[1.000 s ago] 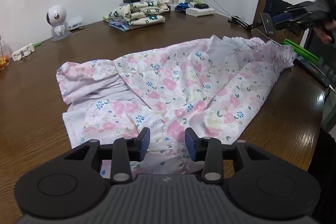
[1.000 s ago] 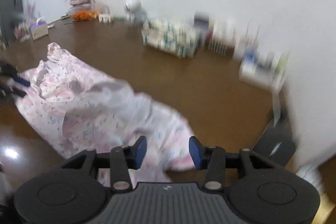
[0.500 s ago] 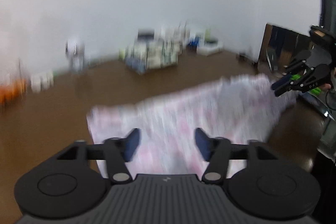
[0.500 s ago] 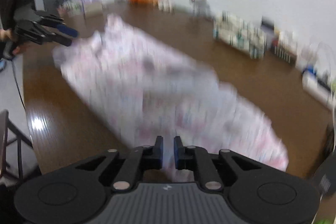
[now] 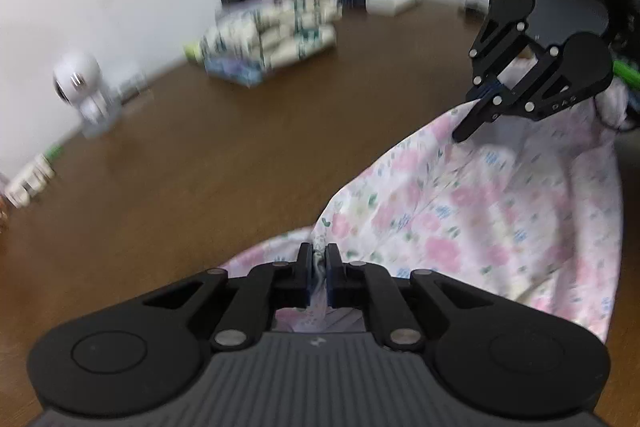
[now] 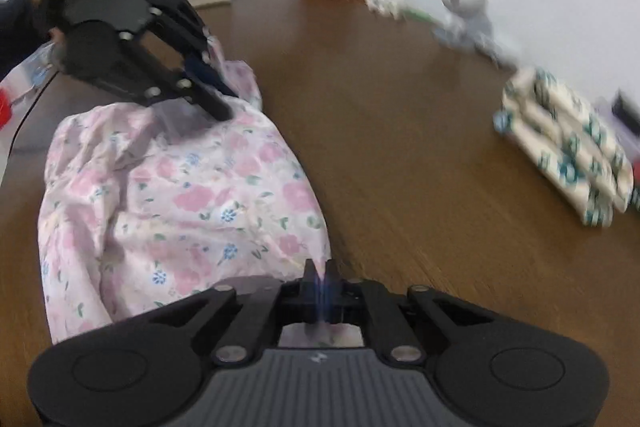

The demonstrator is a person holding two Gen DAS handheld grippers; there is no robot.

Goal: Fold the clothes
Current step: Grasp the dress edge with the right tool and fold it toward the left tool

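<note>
Pink-flowered cloth, a thin garment [image 5: 472, 211], hangs stretched between the two grippers above the brown wooden table [image 5: 200, 163], its lower part sagging toward the tabletop. The left gripper [image 5: 318, 267] has its jaws pressed nearly together with a pinch of the garment's edge caught between the blue pads. The right gripper [image 6: 320, 277] is likewise closed tight on another edge of the same cloth; in the left wrist view it shows at the upper right [image 5: 476, 115], fingers clamped on the far corner. Small pale lettering on that gripper's black arm is too blurred to read, and the little mark on each gripper body is only a logo, not legible words.

Well beyond the garment, near the white wall, lies a stack of folded clothes [image 5: 268, 39] in cream with teal print. Left of that stack stands a small white round camera [image 5: 80, 83]. Further objects along the wall are smeared by motion and cannot be told apart.
</note>
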